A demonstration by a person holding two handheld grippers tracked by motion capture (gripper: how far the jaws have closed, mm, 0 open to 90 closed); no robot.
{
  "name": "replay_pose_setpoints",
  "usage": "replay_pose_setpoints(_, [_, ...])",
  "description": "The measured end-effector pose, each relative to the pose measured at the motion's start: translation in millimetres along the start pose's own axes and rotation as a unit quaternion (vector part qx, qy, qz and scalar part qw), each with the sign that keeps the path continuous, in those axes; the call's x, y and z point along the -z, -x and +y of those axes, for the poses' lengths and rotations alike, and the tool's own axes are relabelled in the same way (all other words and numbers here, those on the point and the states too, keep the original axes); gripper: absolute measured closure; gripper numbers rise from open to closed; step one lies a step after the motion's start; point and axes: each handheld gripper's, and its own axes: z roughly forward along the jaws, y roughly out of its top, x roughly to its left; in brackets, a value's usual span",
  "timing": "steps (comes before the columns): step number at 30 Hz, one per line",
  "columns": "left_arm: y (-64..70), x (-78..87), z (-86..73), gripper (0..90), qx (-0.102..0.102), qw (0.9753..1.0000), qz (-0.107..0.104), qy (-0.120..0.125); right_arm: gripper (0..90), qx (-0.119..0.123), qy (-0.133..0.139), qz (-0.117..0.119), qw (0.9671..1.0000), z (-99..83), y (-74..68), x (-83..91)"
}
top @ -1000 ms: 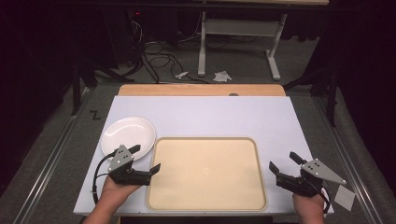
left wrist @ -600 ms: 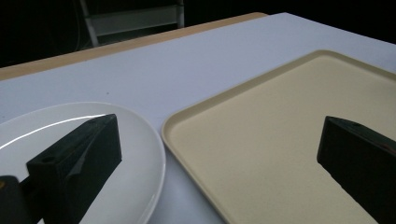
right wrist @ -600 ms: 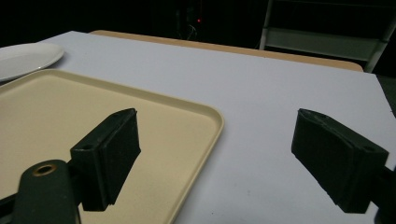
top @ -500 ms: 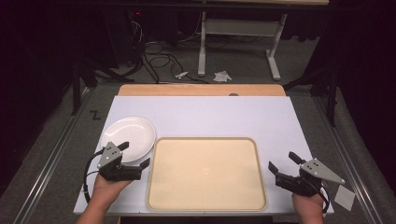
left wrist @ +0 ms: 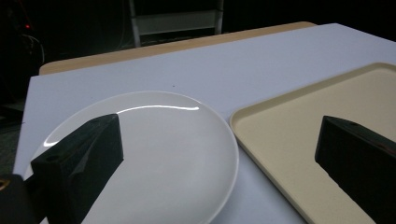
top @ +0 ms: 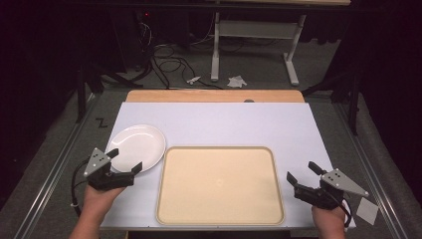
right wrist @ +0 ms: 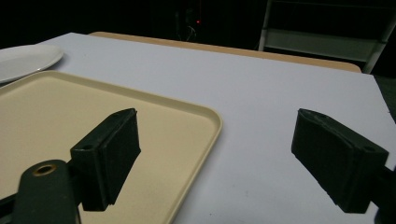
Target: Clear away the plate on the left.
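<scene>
A white round plate [top: 137, 146] lies empty on the left of the table, just left of an empty beige tray [top: 219, 184]. My left gripper [top: 125, 160] hovers open at the plate's near rim, one jaw over the plate and the other toward the tray's left edge. The left gripper view has the plate [left wrist: 154, 154] and the tray's corner [left wrist: 327, 107] between and beyond the spread jaws of this gripper [left wrist: 219, 123]. My right gripper [top: 302, 172] is open beside the tray's right edge. In its own view this gripper [right wrist: 215, 116] straddles the tray's rim [right wrist: 205, 116], with the plate [right wrist: 23, 58] far left.
A pale sheet [top: 224, 122] covers the table, with a wooden strip [top: 214, 95] along the far edge. A small paper slip [top: 368, 211] lies at the near right corner. Cables [top: 164, 62] and desk legs [top: 216, 50] are on the floor beyond.
My left gripper has moved left and a little away from the tray's left edge, ending at the plate's near rim. The right gripper has stayed put.
</scene>
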Motion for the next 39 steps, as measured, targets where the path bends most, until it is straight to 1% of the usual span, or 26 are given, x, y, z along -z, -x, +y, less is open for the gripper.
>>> replay_pose_setpoints(1, [0.0, 0.0, 0.0, 1.7, 0.0, 1.0, 0.0, 0.0, 16.3, 0.0, 0.0, 0.0, 1.0, 0.0, 0.0, 0.0])
replay_pose_setpoints(2, [-5.4, 2.7, -0.8, 1.7, 0.005, 0.9999, 0.01, -0.002, 16.3, 0.001, 0.0, -0.001, 1.0, 0.2, -0.1, 0.1])
replay_pose_setpoints(3, [-5.4, 2.7, -0.8, 1.8, 0.005, 0.9999, 0.01, -0.002, 16.3, 0.001, 0.0, -0.001, 1.0, 0.2, -0.1, 0.1])
replay_pose_setpoints(4, [-9.8, 5.1, -1.8, 1.9, 0.014, 0.9998, 0.016, 0.0, 16.3, 0.002, 0.0, -0.001, 1.0, 0.1, 0.0, 0.0])
replay_pose_setpoints(7, [-13.6, 7.5, -2.9, 1.9, 0.018, 0.9996, 0.021, 0.0, 16.3, 0.001, -0.001, -0.002, 1.0, 0.1, 0.0, -0.1])
replay_pose_setpoints(8, [9.1, -15.4, 4.1, 2.0, 0.218, 0.9591, 0.036, 0.177, 16.3, 0.003, 0.0, -0.001, 1.0, 0.2, -0.2, 0.0])
replay_pose_setpoints(9, [10.2, -17.8, 6.3, 2.0, 0.243, 0.9478, 0.038, 0.203, 16.3, 0.003, 0.001, -0.001, 1.0, 0.3, -0.4, 0.1])
replay_pose_setpoints(10, [8.8, -17.1, 6.4, 2.0, 0.246, 0.9469, 0.04, 0.204, 16.3, 0.002, 0.0, -0.001, 1.0, 0.3, -0.6, 0.3])
replay_pose_setpoints(15, [5.4, -16.6, 5.2, 2.0, 0.248, 0.9461, 0.044, 0.204, 16.3, 0.005, 0.001, -0.001, 1.0, 0.3, 0.0, -0.3])
replay_pose_setpoints(17, [4.7, -16.4, 5.0, 2.0, 0.249, 0.9453, 0.045, 0.206, 16.3, 0.002, 0.0, -0.002, 1.0, 0.2, -0.2, -0.3])
replay_pose_setpoints(18, [4.7, -16.5, 5.0, 2.0, 0.249, 0.9453, 0.045, 0.206, 16.3, 0.002, 0.0, -0.002, 1.0, 0.2, -0.2, -0.3])
replay_pose_setpoints(19, [5.3, -16.7, 5.0, 2.0, 0.247, 0.9459, 0.045, 0.205, 16.3, 0.001, 0.0, -0.001, 1.0, 0.2, 0.3, 0.2])
replay_pose_setpoints(25, [6.9, -16.4, 5.2, 2.3, 0.244, 0.946, 0.046, 0.208, 16.3, 0.0, 0.001, -0.002, 1.0, 0.0, 0.7, 0.9])
replay_pose_setpoints(27, [7.4, -16.0, 4.5, 2.8, 0.237, 0.9479, 0.045, 0.208, 16.3, 0.0, 0.001, -0.001, 1.0, 0.0, 0.1, 0.6])
replay_pose_setpoints(28, [8.1, -16.6, 3.6, 2.9, 0.223, 0.9517, 0.05, 0.205, 16.3, 0.002, 0.001, -0.002, 1.0, 0.2, -0.2, 0.4])
replay_pose_setpoints(29, [8.1, -16.6, 3.6, 2.9, 0.223, 0.9517, 0.05, 0.205, 16.3, 0.002, 0.0, -0.002, 1.0, 0.3, -0.4, 0.6])
replay_pose_setpoints(32, [10.4, -19.0, 1.8, 2.9, 0.203, 0.9576, 0.055, 0.197, 16.3, 0.002, -0.001, -0.003, 1.0, 0.7, -0.9, 0.9])
replay_pose_setpoints(34, [12.6, -21.3, 0.0, 2.9, 0.184, 0.9632, 0.057, 0.187, 16.3, 0.0, -0.001, -0.002, 1.0, 0.8, -0.6, 0.5])
replay_pose_setpoints(35, [14.4, -22.6, -0.7, 2.9, 0.178, 0.9653, 0.057, 0.183, 16.3, 0.0, -0.001, -0.002, 1.0, 0.8, -0.6, 0.5])
replay_pose_setpoints(36, [17.8, -24.5, -2.2, 2.9, 0.164, 0.9694, 0.053, 0.175, 16.3, 0.002, -0.001, -0.003, 1.0, 0.9, -0.9, 0.5])
replay_pose_setpoints(37, [19.2, -25.3, -2.7, 2.9, 0.155, 0.9715, 0.054, 0.171, 16.3, 0.003, -0.001, -0.002, 1.0, 0.9, -1.0, 0.5])
replay_pose_setpoints(38, [20.6, -26.0, -3.1, 2.9, 0.151, 0.9725, 0.053, 0.169, 16.3, 0.003, -0.001, -0.002, 1.0, 1.0, -1.1, 0.6])
replay_pose_setpoints(39, [20.6, -26.0, -3.1, 3.1, 0.151, 0.9725, 0.053, 0.169, 16.3, 0.003, -0.001, -0.002, 1.0, 1.0, -1.1, 0.6])
